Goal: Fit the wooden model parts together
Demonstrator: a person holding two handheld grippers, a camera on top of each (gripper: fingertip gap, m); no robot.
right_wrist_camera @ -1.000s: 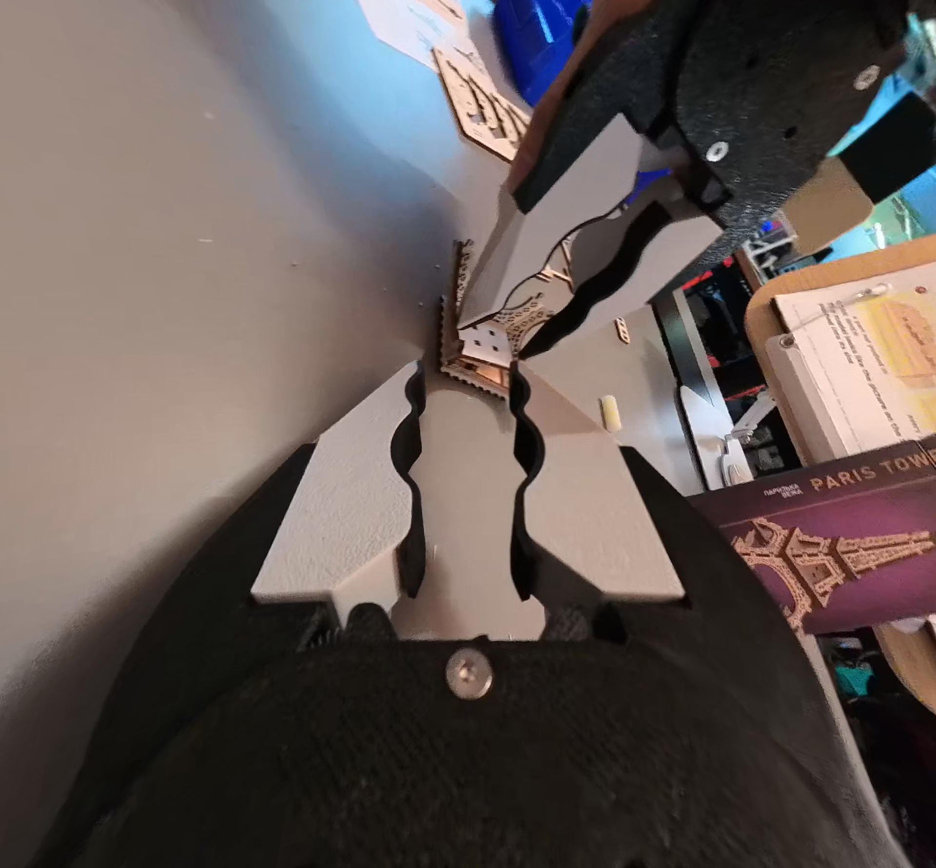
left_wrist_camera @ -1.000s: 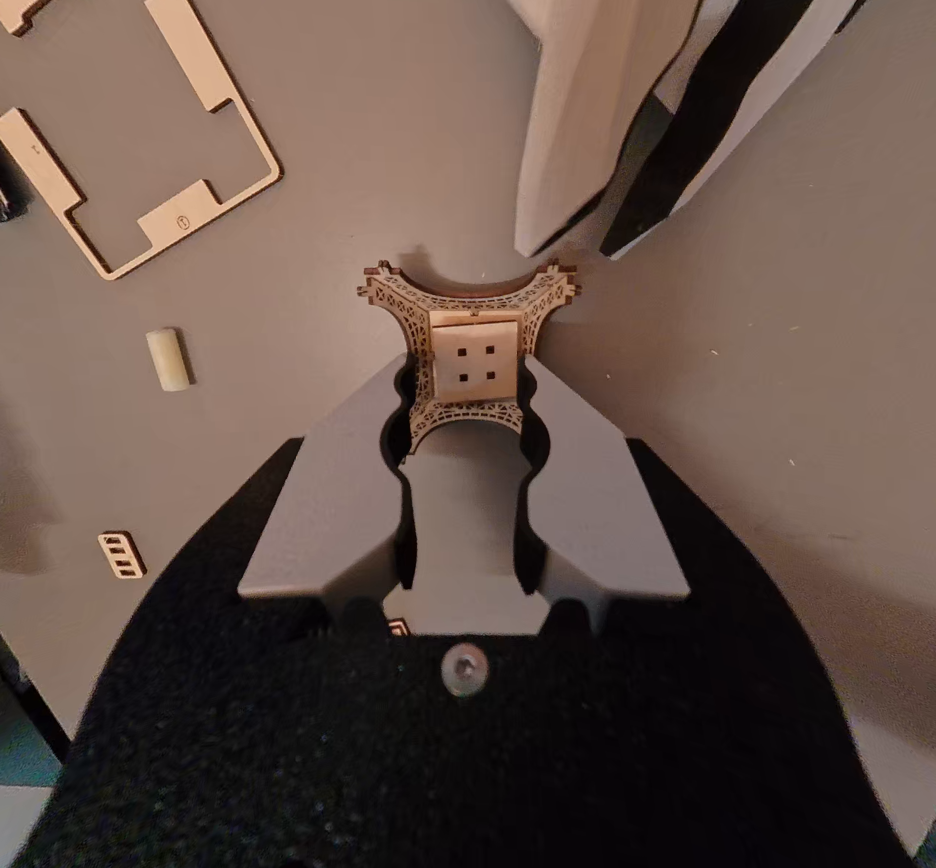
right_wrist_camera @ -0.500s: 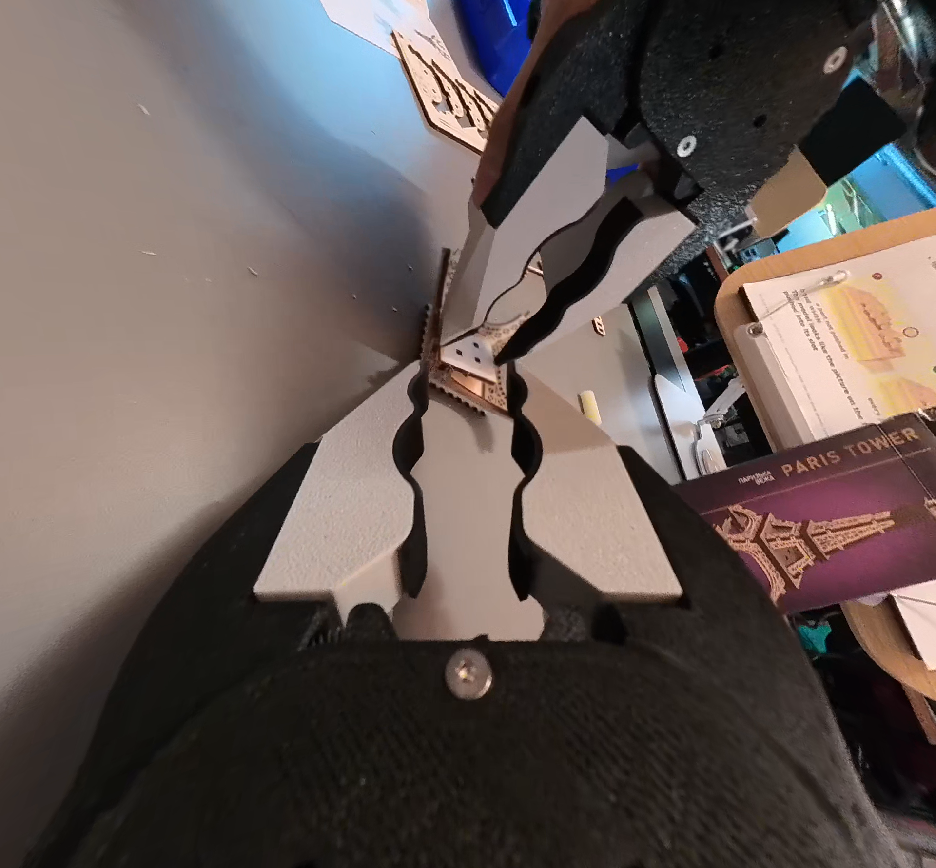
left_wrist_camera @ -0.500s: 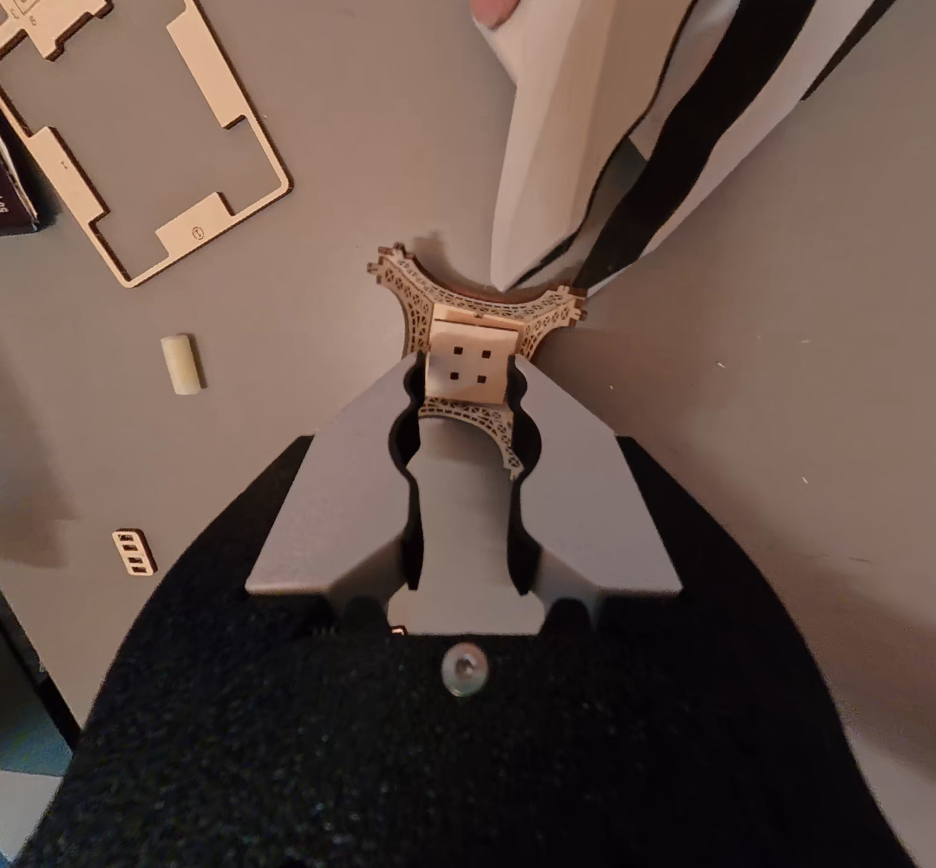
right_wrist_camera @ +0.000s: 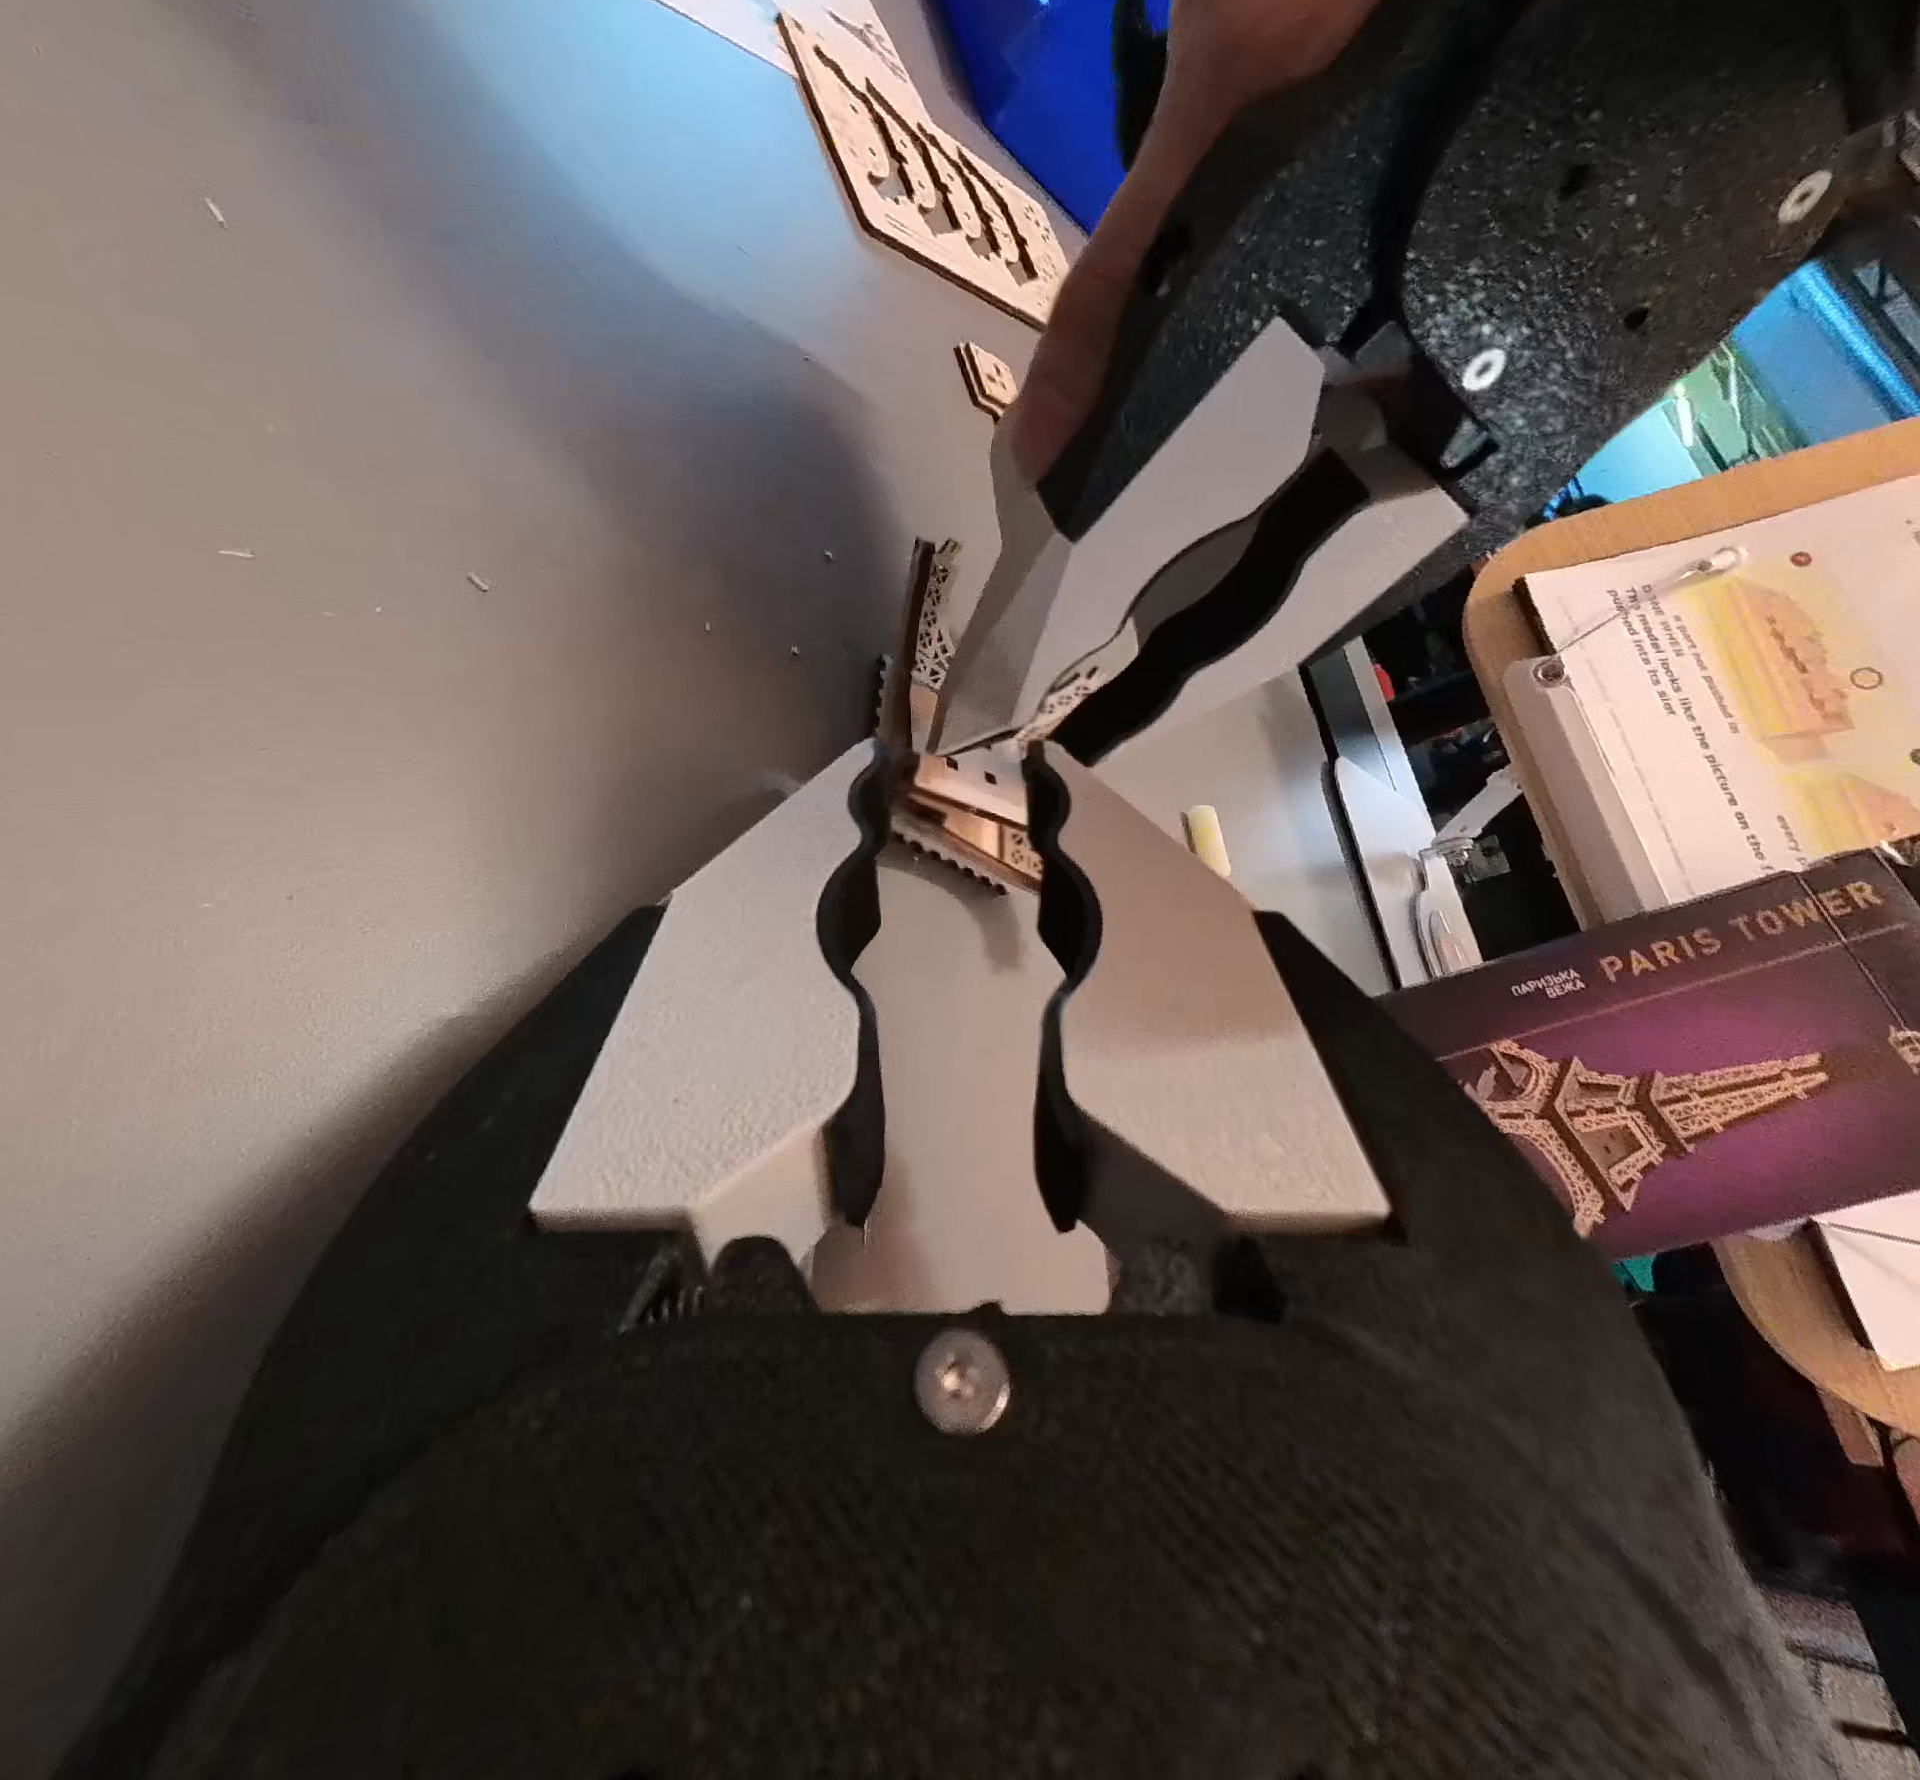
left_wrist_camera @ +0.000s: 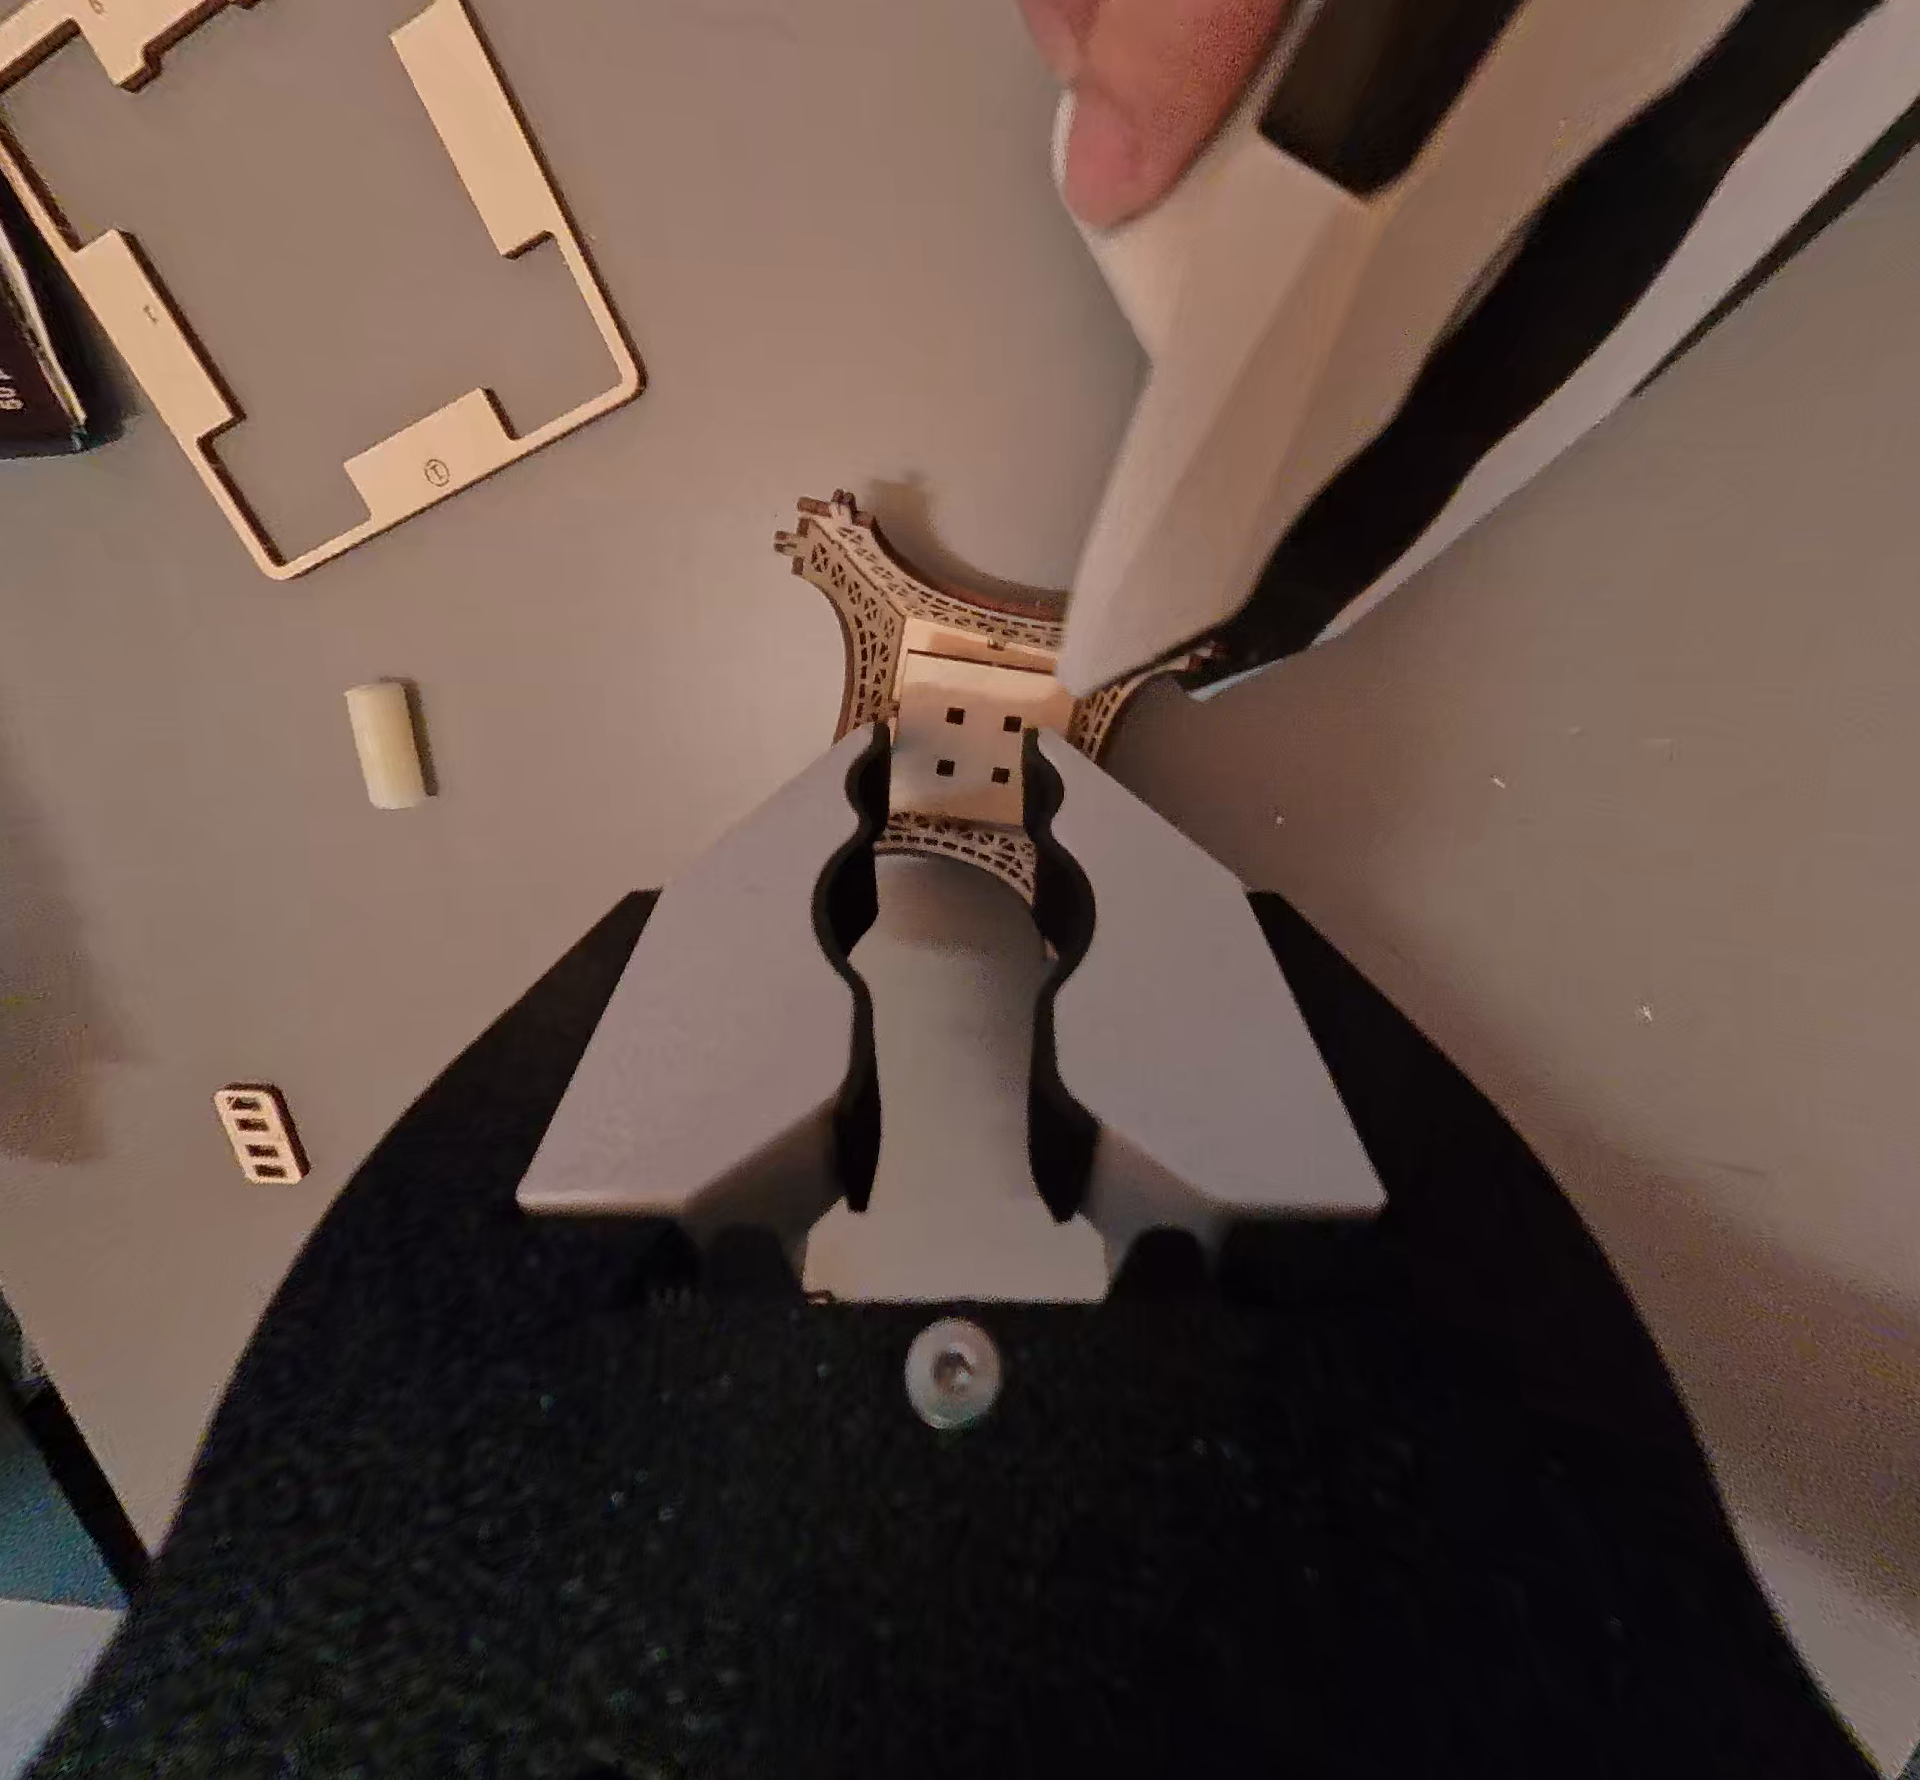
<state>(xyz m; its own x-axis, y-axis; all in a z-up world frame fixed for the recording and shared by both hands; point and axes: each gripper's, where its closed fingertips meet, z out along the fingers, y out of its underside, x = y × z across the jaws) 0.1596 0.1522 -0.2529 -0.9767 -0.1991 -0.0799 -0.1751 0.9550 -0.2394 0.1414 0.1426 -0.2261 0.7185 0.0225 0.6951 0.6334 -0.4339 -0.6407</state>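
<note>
A wooden lattice tower base with a square holed top plate stands on the grey table. My left gripper is shut on it, one finger on each side of the plate. My right gripper comes in from the upper right, and its tips pinch the base's far right corner. In the right wrist view, the right gripper has the base between its tips. The left gripper reaches down from the upper right onto the same piece. Much of the base is hidden by fingers.
An emptied wooden parts sheet, a cream cylinder and a small slotted wooden piece lie to the left. A person's fingers rest on the right gripper. A purple box, a blue bin and another parts sheet are farther off.
The right gripper has moved in from just beyond the base until its tips are on the base's corner. Both grippers' jaws have narrowed a little. The base has turned slightly in the left gripper.
</note>
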